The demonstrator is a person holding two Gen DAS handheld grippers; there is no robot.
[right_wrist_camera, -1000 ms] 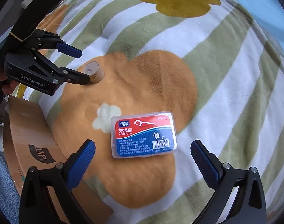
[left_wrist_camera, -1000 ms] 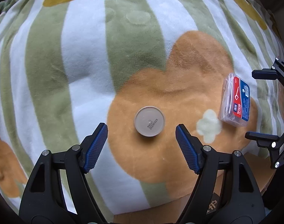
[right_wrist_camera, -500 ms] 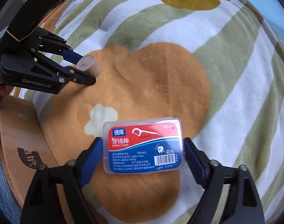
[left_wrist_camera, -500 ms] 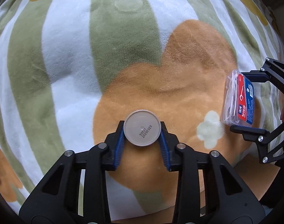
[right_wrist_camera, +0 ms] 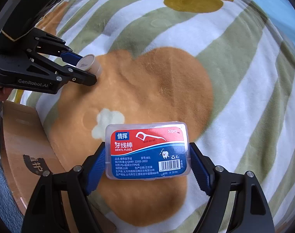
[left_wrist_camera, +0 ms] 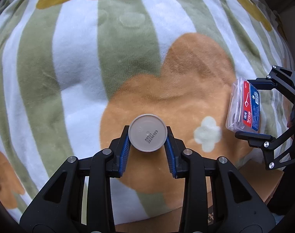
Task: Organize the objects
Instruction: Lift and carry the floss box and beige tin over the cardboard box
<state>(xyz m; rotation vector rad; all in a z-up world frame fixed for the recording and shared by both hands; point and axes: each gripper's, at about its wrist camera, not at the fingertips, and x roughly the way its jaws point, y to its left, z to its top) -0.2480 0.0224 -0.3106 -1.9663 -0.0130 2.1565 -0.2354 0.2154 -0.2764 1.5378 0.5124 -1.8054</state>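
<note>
The left claw [left_wrist_camera: 147,145] points steeply down and is clamped on a small round container [left_wrist_camera: 147,133], its blue pads [left_wrist_camera: 125,151] pressing the container's two sides; the flat grey-beige face turned to the camera carries a printed code; in the right wrist view the same left claw [right_wrist_camera: 83,69] grips this container [right_wrist_camera: 90,64] over the orange patch of the blanket [left_wrist_camera: 69,58], and whether it touches the fabric cannot be told; the right claw [right_wrist_camera: 147,167] also points down and holds a clear plastic dental floss box [right_wrist_camera: 147,151] by its two short ends, the blue pads [right_wrist_camera: 95,170] tight against the plastic; the box's red and blue label faces up, with a barcode at its lower right; seen from the left wrist, the floss box [left_wrist_camera: 244,106] sits tilted between the right claw's black fingers [left_wrist_camera: 252,136], near the right edge and well apart from the round container; the blanket is soft and plush, striped green and white, with large orange and mustard flower shapes and a small pale flower [right_wrist_camera: 106,122] just beside the floss box; a brown cardboard box [right_wrist_camera: 21,145] with dark printing lies at the blanket's edge on the left of the right wrist view.
</note>
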